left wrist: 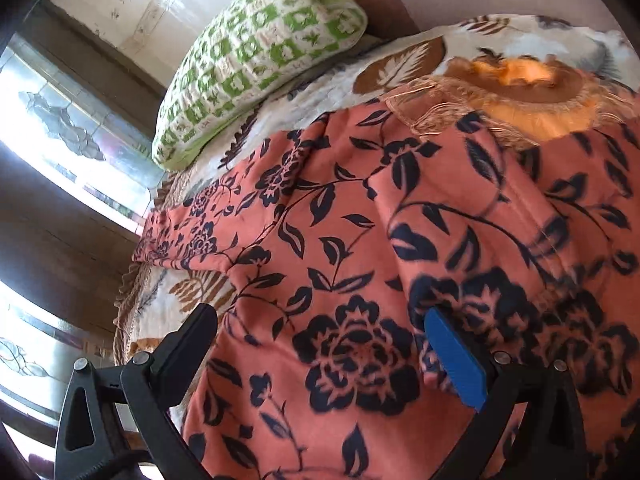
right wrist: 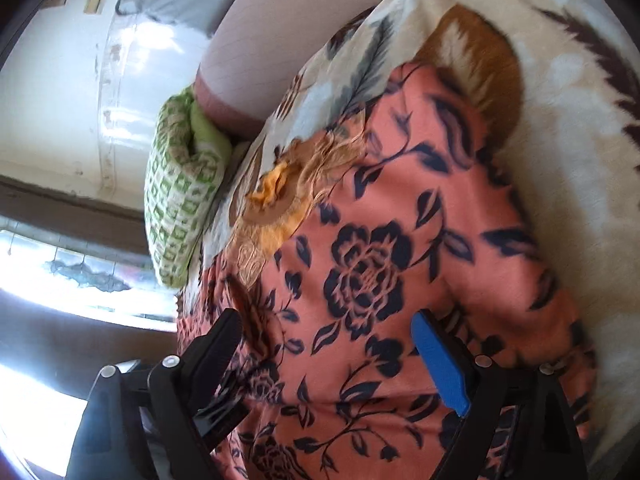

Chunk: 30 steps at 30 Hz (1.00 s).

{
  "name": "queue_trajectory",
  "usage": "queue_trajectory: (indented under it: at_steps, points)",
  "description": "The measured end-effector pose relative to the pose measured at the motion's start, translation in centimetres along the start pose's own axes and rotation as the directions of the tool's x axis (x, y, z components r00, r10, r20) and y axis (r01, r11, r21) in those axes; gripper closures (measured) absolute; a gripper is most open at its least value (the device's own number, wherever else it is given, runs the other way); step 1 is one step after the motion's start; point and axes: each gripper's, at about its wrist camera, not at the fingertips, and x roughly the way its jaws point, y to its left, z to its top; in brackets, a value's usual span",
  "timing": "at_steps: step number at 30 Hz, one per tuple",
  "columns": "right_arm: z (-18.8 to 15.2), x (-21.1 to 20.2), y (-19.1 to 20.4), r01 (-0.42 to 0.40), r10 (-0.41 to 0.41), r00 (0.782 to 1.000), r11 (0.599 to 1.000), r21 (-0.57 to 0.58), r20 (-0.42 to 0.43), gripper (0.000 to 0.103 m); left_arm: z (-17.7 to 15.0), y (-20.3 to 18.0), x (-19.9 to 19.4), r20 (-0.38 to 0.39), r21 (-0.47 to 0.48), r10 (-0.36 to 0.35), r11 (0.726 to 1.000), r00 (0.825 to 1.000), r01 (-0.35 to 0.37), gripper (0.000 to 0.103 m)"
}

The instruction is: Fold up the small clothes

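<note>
A salmon-pink garment (left wrist: 360, 240) with a dark blue flower print lies spread on the bed, its orange embroidered neckline (left wrist: 520, 100) at the far end. It also shows in the right wrist view (right wrist: 380, 260). My left gripper (left wrist: 320, 340) is open, its jaws wide apart just above the near part of the garment. My right gripper (right wrist: 328, 344) is open too, its jaws spread over the garment's lower part. Neither holds cloth.
A cream blanket with brown leaf prints (left wrist: 400, 64) covers the bed. A green-and-white checked pillow (left wrist: 260, 52) lies at the far left, also in the right wrist view (right wrist: 180, 200). Bright windows (left wrist: 60, 128) and a wall stand left of the bed.
</note>
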Motion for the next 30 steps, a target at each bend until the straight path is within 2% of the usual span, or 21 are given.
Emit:
queue_trajectory:
  at_steps: [2,3,4,5,8,10,13,15,18,20,21,24,27,29,30]
  points:
    - [-0.2,0.8,-0.3,0.038,-0.039,0.999,0.999,-0.006,-0.026,0.018,0.7,0.4,0.2,0.004,-0.023,0.011,1.000,1.000,-0.011,0.000]
    - [-0.2,0.9,-0.3,0.038,-0.038,0.999,0.999,-0.006,-0.025,0.018,0.8,0.5,0.4,0.011,-0.026,0.038,0.999,0.999,-0.038,0.000]
    - [-0.1,0.8,-0.3,0.037,-0.037,0.999,0.999,-0.001,-0.026,0.018,1.0,1.0,1.1,0.006,-0.030,0.095,0.995,0.995,-0.095,0.000]
    - [0.0,0.8,-0.3,0.033,-0.033,0.999,0.999,0.007,-0.032,0.018,1.1,1.7,1.7,-0.011,-0.042,0.113,0.993,0.994,-0.113,0.000]
    - [0.1,0.8,-0.7,0.016,-0.015,0.999,1.000,0.027,-0.035,0.018,0.7,4.7,3.3,-0.095,-0.125,0.097,0.986,0.991,-0.108,0.000]
    - [0.2,0.8,-0.7,0.014,-0.013,0.999,0.999,0.028,-0.036,0.018,0.8,5.5,1.9,-0.071,-0.155,0.042,0.986,0.997,-0.053,0.000]
    - [0.4,0.8,-0.8,0.021,-0.020,0.999,0.999,0.024,-0.035,0.018,1.3,3.7,-1.5,0.006,-0.116,-0.010,0.993,1.000,0.010,0.000]
    - [0.2,1.0,-0.6,0.022,-0.022,0.999,1.000,0.020,-0.032,0.018,1.6,1.0,-4.3,0.075,-0.061,-0.039,0.997,0.996,0.043,0.000]
    - [0.2,0.8,-0.8,0.009,-0.008,0.999,1.000,0.023,-0.032,0.018,1.9,-2.7,-4.7,0.067,0.011,-0.027,1.000,0.997,0.026,0.000]
    - [0.2,0.8,-0.9,0.004,-0.003,0.999,1.000,0.027,-0.032,0.018,1.6,-5.5,-3.3,0.016,0.084,0.011,0.996,1.000,-0.012,0.000]
    - [0.2,0.7,-0.9,0.004,-0.003,0.999,1.000,0.027,-0.033,0.018,1.4,-6.5,-2.3,0.007,0.111,0.052,0.992,0.999,-0.053,0.000]
    - [0.3,0.7,-1.0,0.004,-0.003,0.999,1.000,0.028,-0.036,0.018,1.6,-6.0,-2.1,0.061,0.106,0.104,0.988,0.993,-0.110,0.000]
    - [0.4,0.5,-1.1,-0.001,0.002,0.999,0.999,0.032,-0.037,0.018,2.1,-2.4,0.0,0.046,0.061,0.211,0.975,0.976,-0.213,0.000]
    - [0.4,0.4,-1.2,-0.006,0.007,0.999,0.999,0.040,-0.038,0.018,2.3,0.6,2.1,-0.019,0.040,0.253,0.967,0.967,-0.253,0.000]
    - [0.4,0.4,-1.2,-0.007,0.009,0.999,0.999,0.043,-0.039,0.018,2.2,3.0,3.3,-0.059,0.013,0.285,0.959,0.957,-0.285,0.000]
